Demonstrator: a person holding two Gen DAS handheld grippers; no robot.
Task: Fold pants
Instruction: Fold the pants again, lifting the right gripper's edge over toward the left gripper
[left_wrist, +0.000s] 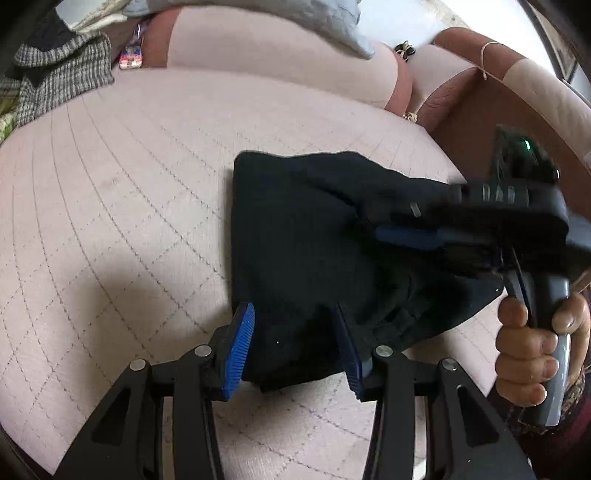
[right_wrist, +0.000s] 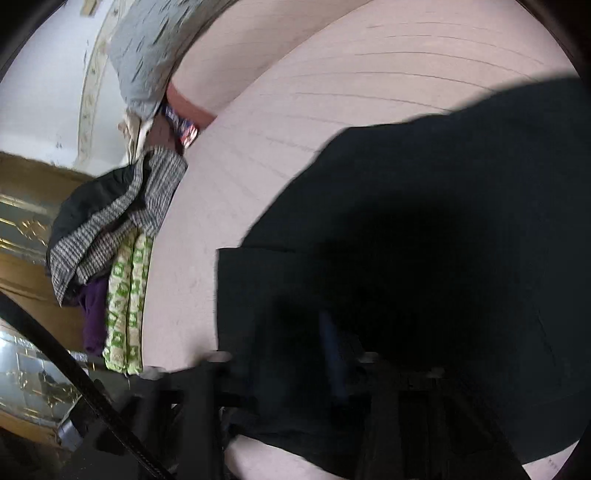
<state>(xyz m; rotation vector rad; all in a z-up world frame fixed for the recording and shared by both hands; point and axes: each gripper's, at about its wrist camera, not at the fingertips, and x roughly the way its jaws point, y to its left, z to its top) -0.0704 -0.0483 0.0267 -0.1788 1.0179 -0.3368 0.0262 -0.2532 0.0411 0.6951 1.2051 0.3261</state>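
The black pants (left_wrist: 314, 236) lie folded into a compact bundle on the pink quilted sofa seat (left_wrist: 129, 184). My left gripper (left_wrist: 295, 339) is open, its blue pads (left_wrist: 242, 347) straddling the bundle's near edge. My right gripper (left_wrist: 399, 229) comes in from the right, held by a hand (left_wrist: 532, 347), its fingers close together against the top layer of the pants. In the right wrist view the pants (right_wrist: 424, 240) fill most of the frame and drape over the gripper; one dark blue pad (right_wrist: 332, 343) barely shows.
A grey checked garment (left_wrist: 62, 74) and a pile of folded clothes, some green-patterned (right_wrist: 125, 295), sit at the seat's left end. A grey cushion (left_wrist: 295, 18) leans on the backrest. The brown armrest (left_wrist: 480, 110) is at right.
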